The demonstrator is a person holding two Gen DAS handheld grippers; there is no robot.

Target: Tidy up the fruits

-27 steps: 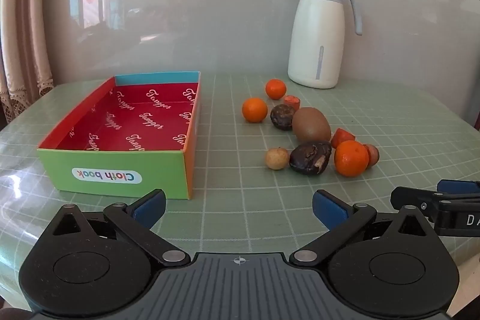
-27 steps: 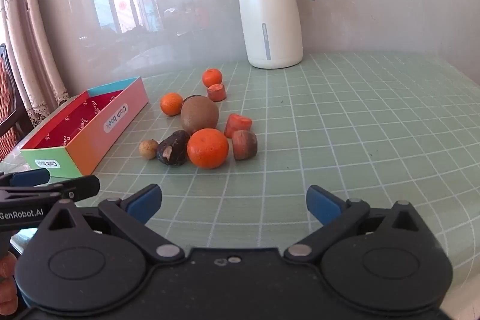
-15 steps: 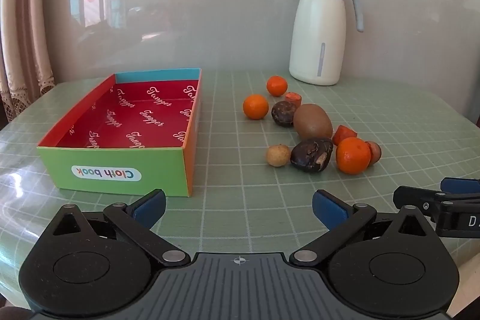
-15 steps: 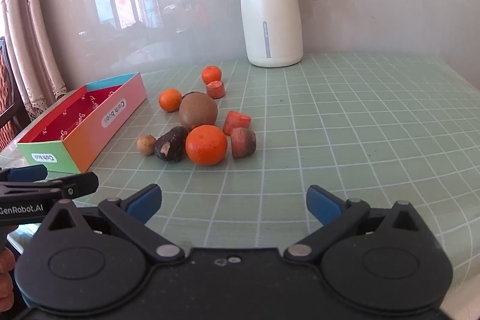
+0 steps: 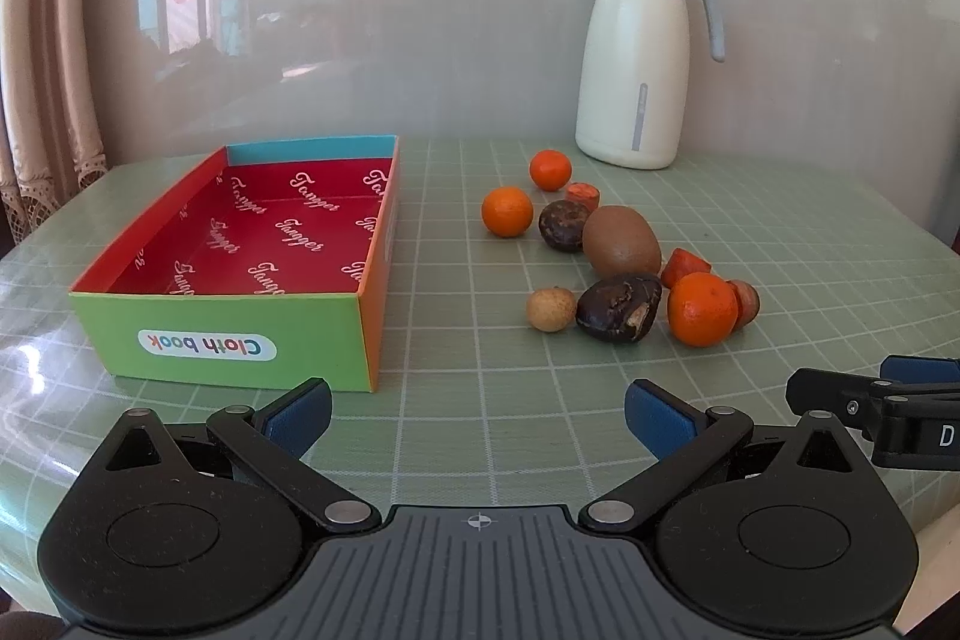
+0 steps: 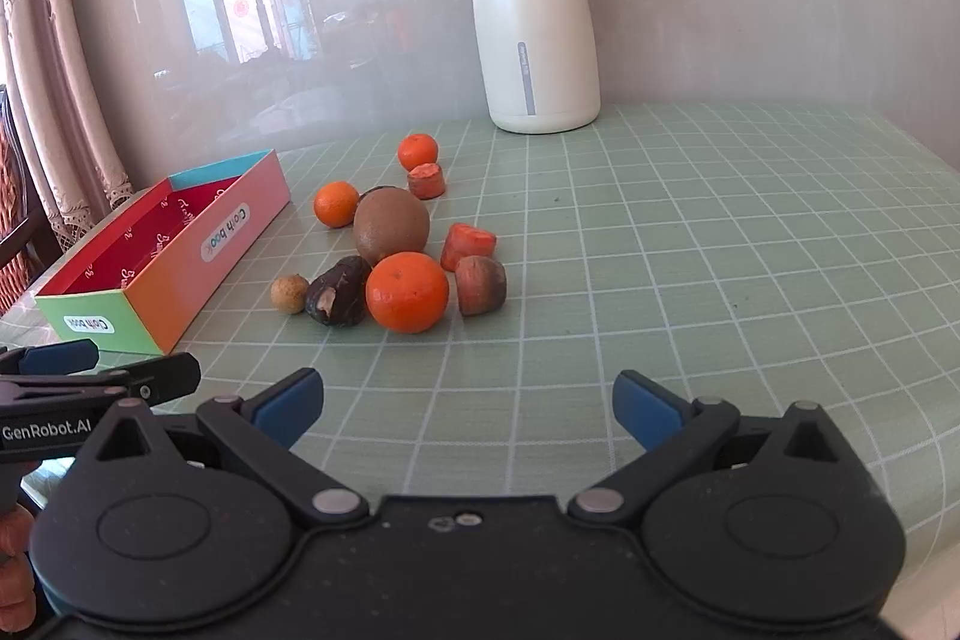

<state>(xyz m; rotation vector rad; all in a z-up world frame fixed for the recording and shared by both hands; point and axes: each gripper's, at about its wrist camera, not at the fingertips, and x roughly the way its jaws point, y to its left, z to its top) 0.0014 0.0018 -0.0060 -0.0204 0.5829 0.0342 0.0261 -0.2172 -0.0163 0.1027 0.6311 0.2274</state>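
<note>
Right of the box (image 5: 252, 280), fruits (image 5: 618, 244) lay loose on the table (image 5: 780, 232); left tongs (image 5: 478, 409) and right tongs (image 6: 468, 403) gaped apart, holding nothing.

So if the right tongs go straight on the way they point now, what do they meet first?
Probably the bare green table mat: the right tongs stand open and tilt downward, with nothing between them. The nearest orange lies just left of that line, though depth is hard to judge.

Jug: my view shows a white thermos jug (image 5: 639, 88) with a grey-blue lid and handle, upright at the far wall.
Tabletop: a green grid-patterned cover (image 6: 720, 232) under a glossy clear sheet.
Curtain: beige, hanging at my left (image 5: 42, 40).
Wall: glossy, reflecting a window (image 6: 240, 4).
</note>
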